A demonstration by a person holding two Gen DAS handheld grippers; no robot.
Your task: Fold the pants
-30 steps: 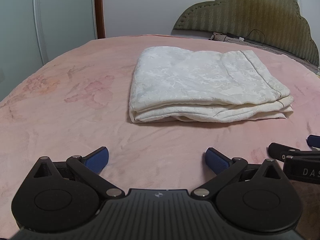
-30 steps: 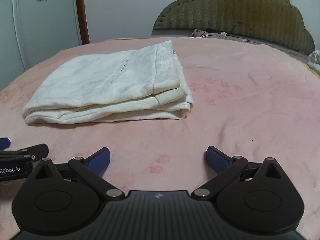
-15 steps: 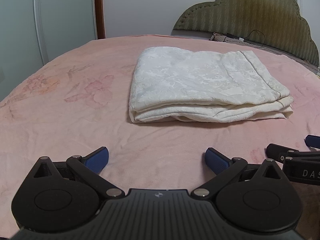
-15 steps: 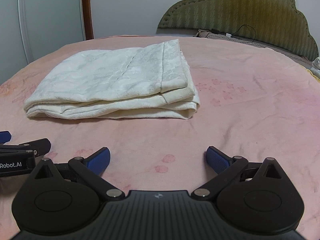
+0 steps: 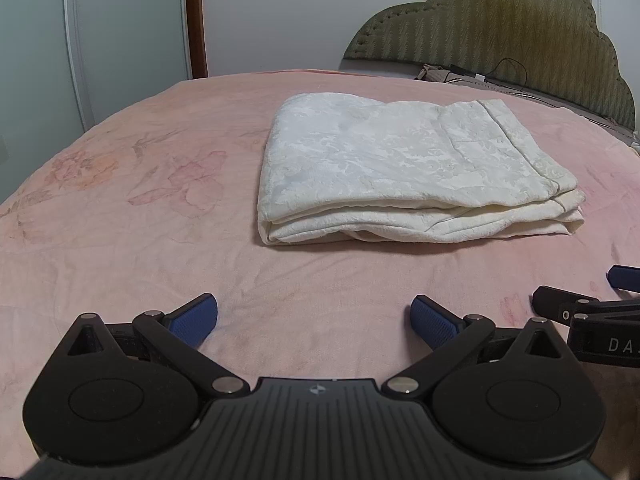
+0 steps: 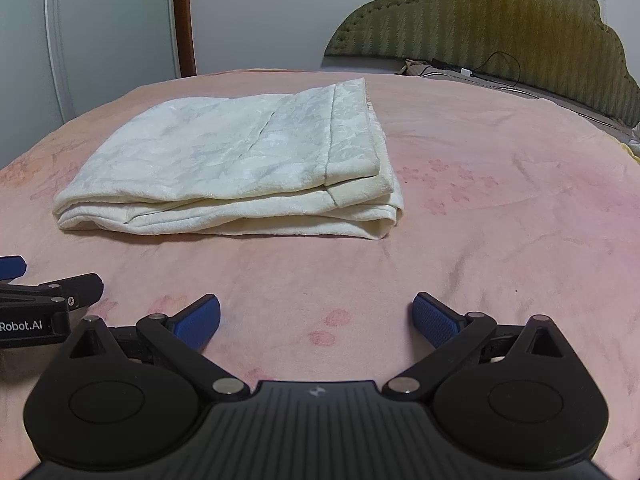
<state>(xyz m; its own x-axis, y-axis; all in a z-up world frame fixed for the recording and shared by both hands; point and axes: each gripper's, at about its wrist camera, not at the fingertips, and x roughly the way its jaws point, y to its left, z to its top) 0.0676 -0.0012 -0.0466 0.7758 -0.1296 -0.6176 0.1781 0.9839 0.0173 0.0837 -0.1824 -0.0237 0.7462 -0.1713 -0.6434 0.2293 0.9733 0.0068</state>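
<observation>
Lying folded into a thick, layered rectangle, the cream-white brocade pants [image 5: 408, 176] rest on the pink floral bedspread [image 5: 132, 216], at about one o'clock from the left wrist camera and eleven o'clock from the right wrist camera [image 6: 236, 172]. On the left side of the left view, a pale wardrobe door [image 5: 120, 28] with a brown wooden post beside it stands behind the bed. The left tongs [image 5: 314, 314], black with blue ribbed pads, are spread wide and pinch nothing; they hover low over bare bedspread, well short of the near edge of the pants. At three o'clock in that view, the black side of the right tongs pokes in with a blue pad tip. In the right view the left tongs show at nine o'clock, with white lettering on their black body. The right tongs [image 6: 316, 316] are likewise spread wide and empty above the bedspread [image 6: 500, 208], apart from the pants. At the far right, an olive-green scalloped upholstered headboard [image 6: 492, 28] rises behind the bed, with a dark cable [image 6: 496, 68] trailing along its base
</observation>
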